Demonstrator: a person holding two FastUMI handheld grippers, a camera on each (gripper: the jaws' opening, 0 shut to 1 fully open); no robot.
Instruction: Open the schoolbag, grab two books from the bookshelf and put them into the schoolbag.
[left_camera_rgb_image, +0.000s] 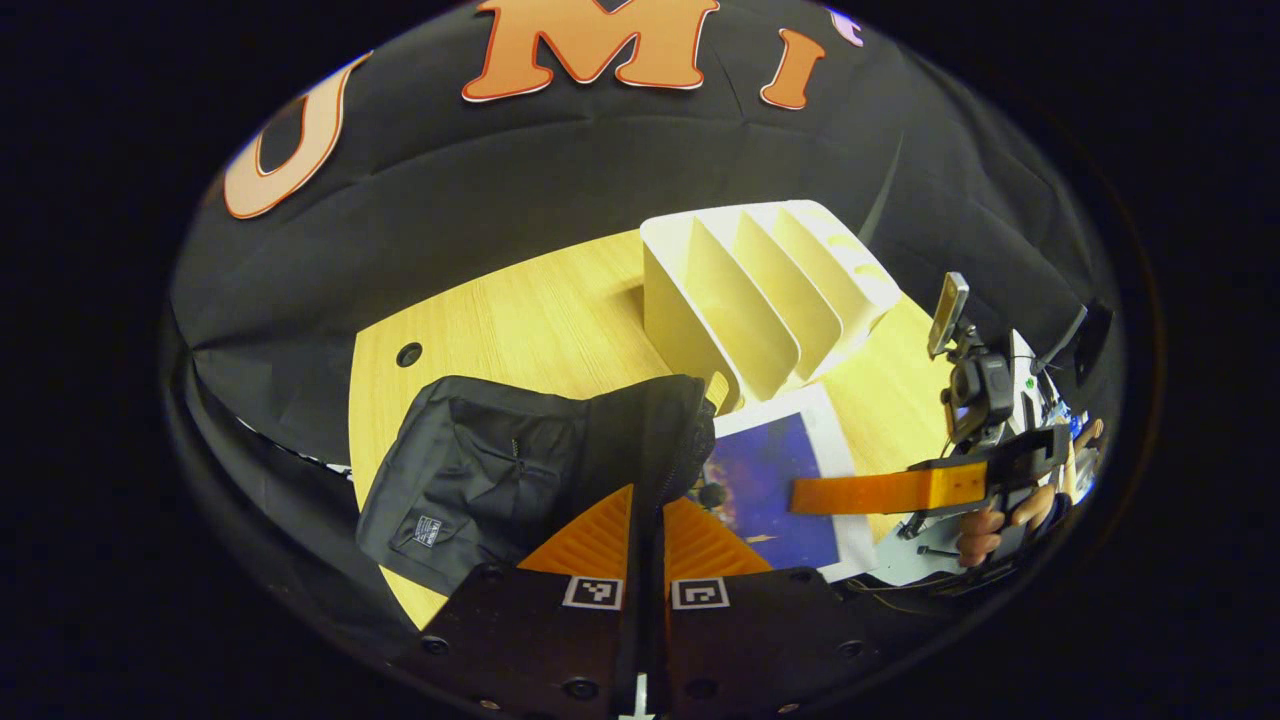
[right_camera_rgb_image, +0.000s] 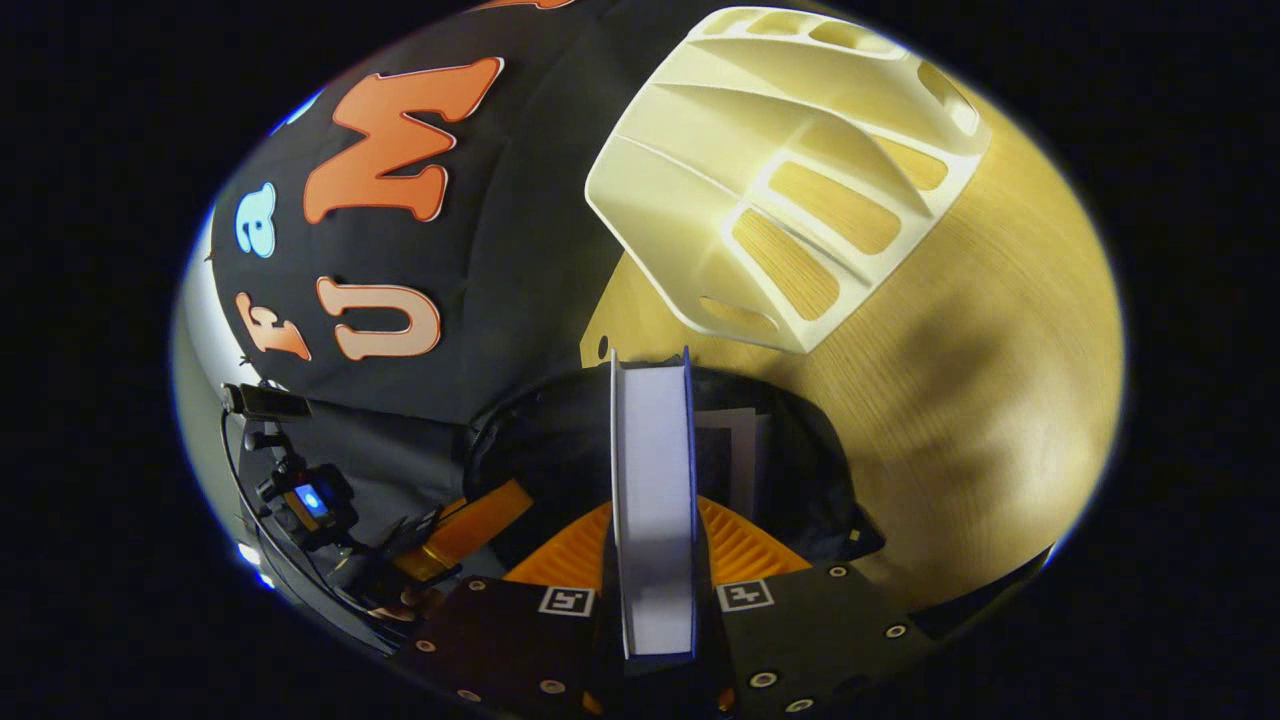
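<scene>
The black schoolbag lies on the wooden table. My left gripper is shut on the fabric rim at its mouth and holds it up. To the right, my right gripper grips a book with a blue cover at the bag's opening. In the right gripper view the same book stands edge-on, white pages showing, with the right gripper shut on it, over the open bag. A pale flat sheet, perhaps another book, lies inside. The left gripper sits at the mouth's left side.
The white bookshelf stands behind the bag with its slots empty, also seen from above as the bookshelf. Bare tabletop stretches to the right of the bag. A hand holds the right gripper near the table's right edge.
</scene>
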